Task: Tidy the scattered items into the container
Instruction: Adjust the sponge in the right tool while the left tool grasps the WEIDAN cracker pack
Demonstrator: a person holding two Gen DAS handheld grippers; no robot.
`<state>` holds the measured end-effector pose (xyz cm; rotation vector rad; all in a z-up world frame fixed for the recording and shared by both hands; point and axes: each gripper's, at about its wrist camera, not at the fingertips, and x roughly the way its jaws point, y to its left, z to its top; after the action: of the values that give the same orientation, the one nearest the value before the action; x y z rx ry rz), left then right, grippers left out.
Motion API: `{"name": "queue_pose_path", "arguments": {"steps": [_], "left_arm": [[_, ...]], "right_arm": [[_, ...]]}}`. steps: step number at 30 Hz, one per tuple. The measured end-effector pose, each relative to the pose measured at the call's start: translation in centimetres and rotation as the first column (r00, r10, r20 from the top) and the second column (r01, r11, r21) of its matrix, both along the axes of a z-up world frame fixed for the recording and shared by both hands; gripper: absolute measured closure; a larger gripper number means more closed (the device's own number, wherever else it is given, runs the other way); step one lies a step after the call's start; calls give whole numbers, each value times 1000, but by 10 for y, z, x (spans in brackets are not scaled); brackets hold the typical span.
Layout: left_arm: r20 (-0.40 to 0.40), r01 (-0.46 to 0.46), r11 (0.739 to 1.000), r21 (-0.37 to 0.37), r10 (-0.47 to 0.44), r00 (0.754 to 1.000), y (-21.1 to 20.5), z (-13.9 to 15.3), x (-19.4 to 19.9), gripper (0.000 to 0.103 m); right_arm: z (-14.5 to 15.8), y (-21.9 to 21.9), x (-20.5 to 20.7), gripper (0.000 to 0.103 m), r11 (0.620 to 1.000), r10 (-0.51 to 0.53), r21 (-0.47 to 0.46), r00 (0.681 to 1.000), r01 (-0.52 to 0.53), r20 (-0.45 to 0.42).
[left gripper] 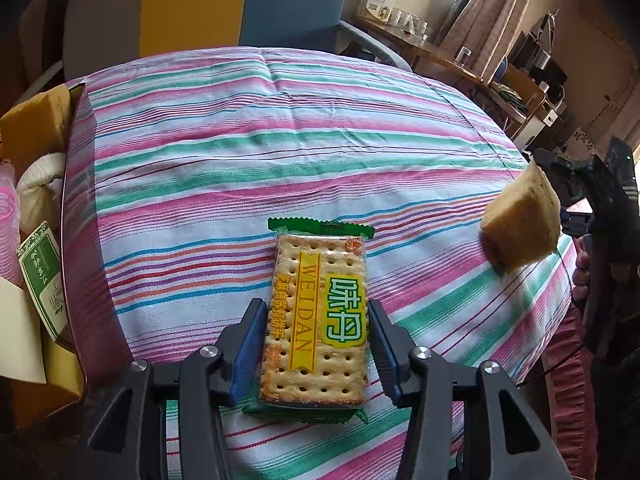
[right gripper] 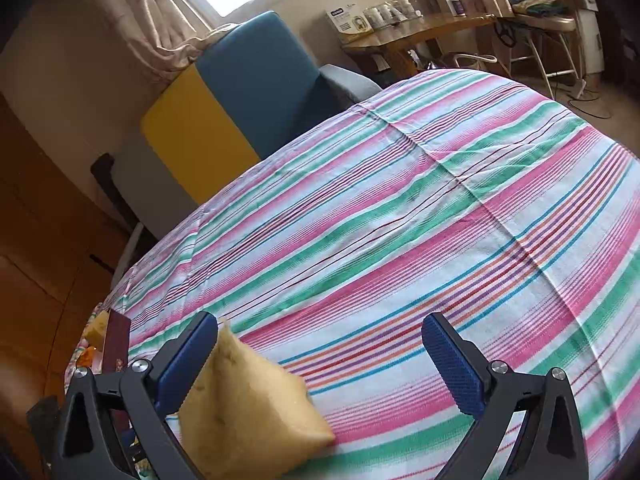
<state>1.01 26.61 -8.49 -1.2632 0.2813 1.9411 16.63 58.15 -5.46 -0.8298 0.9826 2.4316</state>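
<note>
Left gripper (left gripper: 318,334) has its blue fingers (left gripper: 250,346) clamped on the cracker packet (left gripper: 318,320), one either side, over the striped cloth (left gripper: 280,152). Right gripper (right gripper: 324,364) gapes wide, the yellow sponge (right gripper: 248,412) leaning against its left finger (right gripper: 188,360). Container (left gripper: 72,208) sits far left of the left gripper's fingers.

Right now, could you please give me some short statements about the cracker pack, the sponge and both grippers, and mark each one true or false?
1. The cracker pack lies between the left gripper fingers. True.
2. The yellow sponge lies in the box. False: it stands tilted on the striped tablecloth, beside the right gripper.
3. The right gripper fingers are spread wide. True.
4. The cracker wrapper is red. False: it has green ends.
</note>
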Motion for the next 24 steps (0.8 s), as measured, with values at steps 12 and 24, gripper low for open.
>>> {"name": "queue_pose_path", "arguments": {"steps": [12,24], "left_arm": [[-14,32,999,-6,-32,999,-2,-2,8,46],[-28,46,998,-43,-47,998,8,-2,8,40]], "right_arm": [[16,-66,38,10,977,144,142,984,-159,108],[-1,-69,1,19,940,237,202,951,-276,200]]}}
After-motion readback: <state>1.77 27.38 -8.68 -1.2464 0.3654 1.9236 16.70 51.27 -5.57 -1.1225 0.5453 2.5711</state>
